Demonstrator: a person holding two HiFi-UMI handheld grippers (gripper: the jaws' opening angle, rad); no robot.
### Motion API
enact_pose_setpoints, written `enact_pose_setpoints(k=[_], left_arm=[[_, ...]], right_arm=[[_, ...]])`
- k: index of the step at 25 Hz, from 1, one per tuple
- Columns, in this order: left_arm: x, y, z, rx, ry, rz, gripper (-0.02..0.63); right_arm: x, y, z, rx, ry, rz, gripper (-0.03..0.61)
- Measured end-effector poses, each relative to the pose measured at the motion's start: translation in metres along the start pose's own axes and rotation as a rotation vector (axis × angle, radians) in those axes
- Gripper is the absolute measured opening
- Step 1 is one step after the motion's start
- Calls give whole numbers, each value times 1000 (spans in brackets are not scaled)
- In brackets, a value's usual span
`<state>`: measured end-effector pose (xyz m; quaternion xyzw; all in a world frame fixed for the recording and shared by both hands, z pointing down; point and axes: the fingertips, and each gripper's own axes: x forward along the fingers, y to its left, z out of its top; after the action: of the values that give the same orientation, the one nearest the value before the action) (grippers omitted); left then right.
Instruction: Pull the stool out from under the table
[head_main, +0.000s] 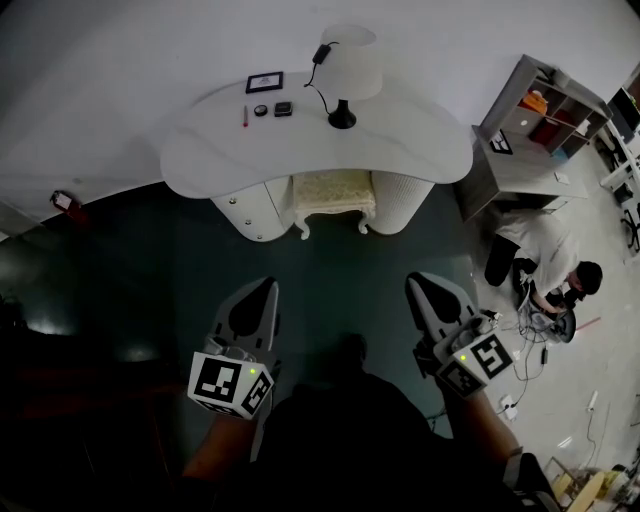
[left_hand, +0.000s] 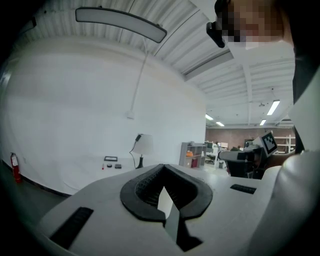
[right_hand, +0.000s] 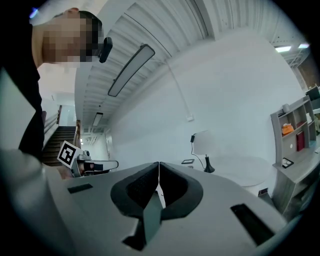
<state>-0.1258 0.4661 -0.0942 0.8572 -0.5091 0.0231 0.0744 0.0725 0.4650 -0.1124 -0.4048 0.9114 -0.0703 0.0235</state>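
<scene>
A cream upholstered stool (head_main: 334, 197) with curved legs stands tucked in the knee gap under the white curved table (head_main: 420, 150), far ahead of me in the head view. My left gripper (head_main: 268, 287) and right gripper (head_main: 415, 281) are held side by side over the dark floor, well short of the stool, both shut with nothing between the jaws. The left gripper view shows the shut left gripper (left_hand: 163, 166) aimed at the distant table (left_hand: 120, 171); the stool is hidden there. Shut jaws of the right gripper (right_hand: 159, 164) fill the right gripper view, with the table (right_hand: 245, 165) beyond.
On the table stand a white lamp (head_main: 347, 75), a small framed picture (head_main: 264, 82), a red pen (head_main: 245, 116) and small dark items. A grey shelf unit (head_main: 530, 130) stands at the right. A person (head_main: 545, 265) crouches on the floor right of the table among cables. A fire extinguisher (head_main: 63, 201) sits by the wall at left.
</scene>
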Motion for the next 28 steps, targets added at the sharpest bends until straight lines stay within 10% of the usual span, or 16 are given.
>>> enact_pose_setpoints(k=[16,28], left_arm=[[121,8,-1,-47,69,40,11],[206,95,-5,-77,91,-40,11]], right_arm=[[57,-108,-17,101,75,47,17],[182,-143,-13,46,119,39,17]])
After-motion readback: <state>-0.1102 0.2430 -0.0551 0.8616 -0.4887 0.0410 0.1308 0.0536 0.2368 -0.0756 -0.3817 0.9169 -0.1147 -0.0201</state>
